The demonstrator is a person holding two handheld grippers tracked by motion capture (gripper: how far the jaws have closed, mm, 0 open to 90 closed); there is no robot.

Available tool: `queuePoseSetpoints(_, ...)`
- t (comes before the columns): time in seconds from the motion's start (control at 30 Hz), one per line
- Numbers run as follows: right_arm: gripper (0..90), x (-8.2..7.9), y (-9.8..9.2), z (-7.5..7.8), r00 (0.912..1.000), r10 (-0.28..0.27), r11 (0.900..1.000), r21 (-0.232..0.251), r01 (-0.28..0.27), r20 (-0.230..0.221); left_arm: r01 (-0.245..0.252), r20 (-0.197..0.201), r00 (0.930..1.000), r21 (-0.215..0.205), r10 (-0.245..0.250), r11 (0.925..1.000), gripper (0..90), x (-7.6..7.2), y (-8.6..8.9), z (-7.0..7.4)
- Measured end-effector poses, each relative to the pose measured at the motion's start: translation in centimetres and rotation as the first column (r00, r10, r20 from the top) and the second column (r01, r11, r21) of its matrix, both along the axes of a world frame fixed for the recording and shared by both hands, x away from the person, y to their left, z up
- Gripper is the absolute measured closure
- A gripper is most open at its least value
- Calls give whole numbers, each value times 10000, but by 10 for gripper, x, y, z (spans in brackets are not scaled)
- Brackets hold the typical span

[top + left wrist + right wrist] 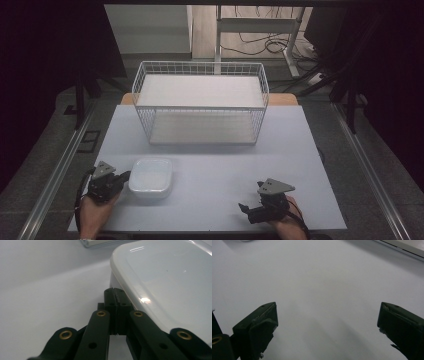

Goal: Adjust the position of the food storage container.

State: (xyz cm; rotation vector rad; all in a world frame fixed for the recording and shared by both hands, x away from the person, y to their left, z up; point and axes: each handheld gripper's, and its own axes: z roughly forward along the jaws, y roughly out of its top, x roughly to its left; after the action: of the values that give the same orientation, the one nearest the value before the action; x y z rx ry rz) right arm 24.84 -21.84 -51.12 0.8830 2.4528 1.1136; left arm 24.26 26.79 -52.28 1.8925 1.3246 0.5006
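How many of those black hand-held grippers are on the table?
2. The left gripper is at the near left, its tips at the white lidded container. The right gripper is at the near right, over bare table.

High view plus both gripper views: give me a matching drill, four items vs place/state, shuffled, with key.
Items:
1. left gripper
2. right gripper
3. white container
4. wire basket

States:
A. far side of the table, open top
B. jaws wide apart over bare table
C. jaws shut, tips at the container's side
D. near left, lid on, next to the shut jaws

Pairs: 1-C, 2-B, 3-D, 4-A
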Motion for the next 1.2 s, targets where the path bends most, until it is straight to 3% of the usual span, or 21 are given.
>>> queuePoseSetpoints(0.43, 32, 1, -4, 2, 9993, -315, 9995, -33, 316, 223, 1073, -97, 9942, 37, -1073, 9942, 900, 6, -46, 5)
queuePoseSetpoints(0.67, 33, 2, -5, 2, 9985, -508, 9987, 42, 507, 189, 1494, -103, 9887, -212, -1496, 9886, 900, 8, -67, 6)
queuePoseSetpoints(0.9, 36, 2, -5, 2, 9990, -411, 9991, -75, 413, 150, 1992, -84, 9799, -298, -1995, 9795, 900, 11, -88, 7)
queuePoseSetpoints(1.2, 37, 2, -5, 2, 9991, -400, 9991, -136, 402, 132, 2832, -146, 9588, -362, -2839, 9584, 900, 14, -122, 6)
